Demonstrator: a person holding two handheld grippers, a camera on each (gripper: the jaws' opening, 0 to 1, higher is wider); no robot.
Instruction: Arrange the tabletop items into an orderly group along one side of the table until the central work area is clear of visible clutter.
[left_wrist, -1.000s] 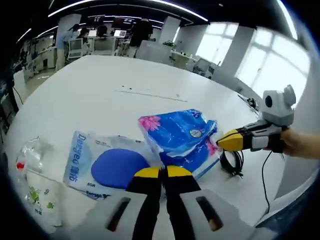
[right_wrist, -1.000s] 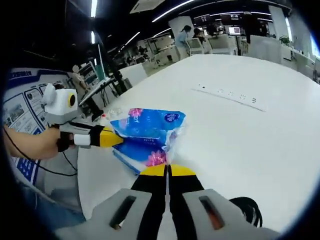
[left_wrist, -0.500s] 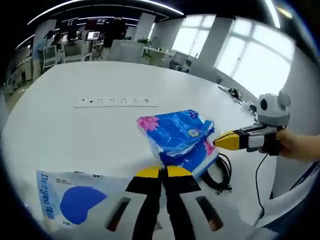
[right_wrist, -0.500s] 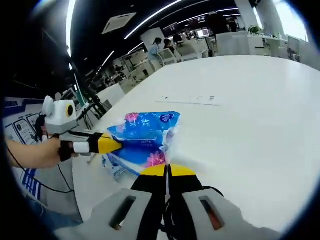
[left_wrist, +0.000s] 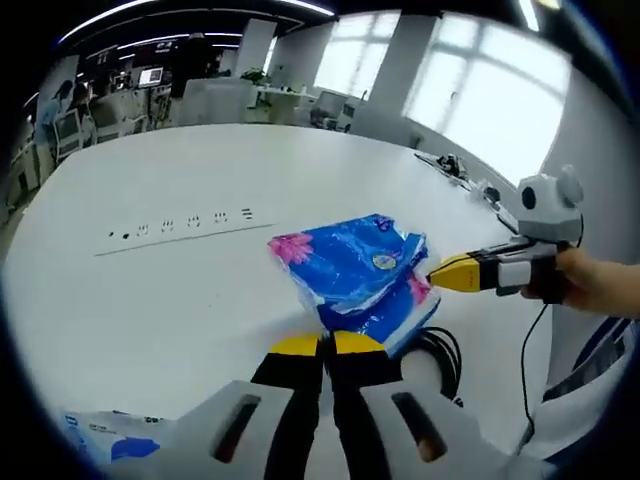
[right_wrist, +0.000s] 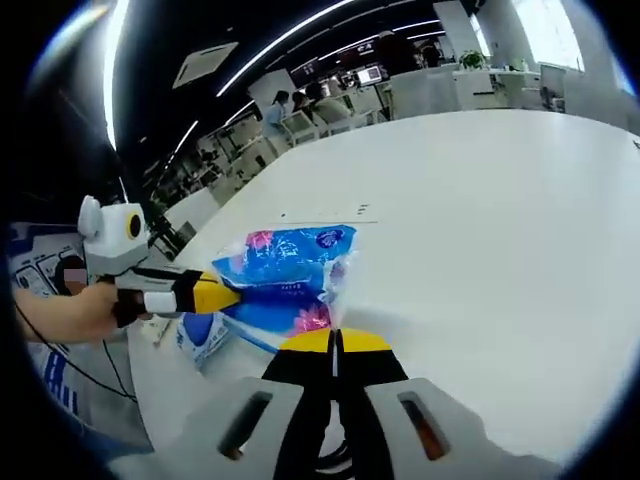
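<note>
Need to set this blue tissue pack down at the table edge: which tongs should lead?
Probably both together: the left tongs and right tongs each pinch an end of the blue tissue pack; neither looks better placed.

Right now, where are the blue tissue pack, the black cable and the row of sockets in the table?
blue tissue pack (left_wrist: 355, 270), left gripper view, middle of its blue wrapper.
black cable (left_wrist: 442, 350), left gripper view, its coiled loop.
row of sockets (left_wrist: 185, 222), left gripper view, middle of the strip.

Each view looks forward along its own fingers, low and close over the white counter (left_wrist: 150, 290). They face roughly opposite ways and share the blue tissue pack (left_wrist: 355, 270) (right_wrist: 285, 270) between them.
</note>
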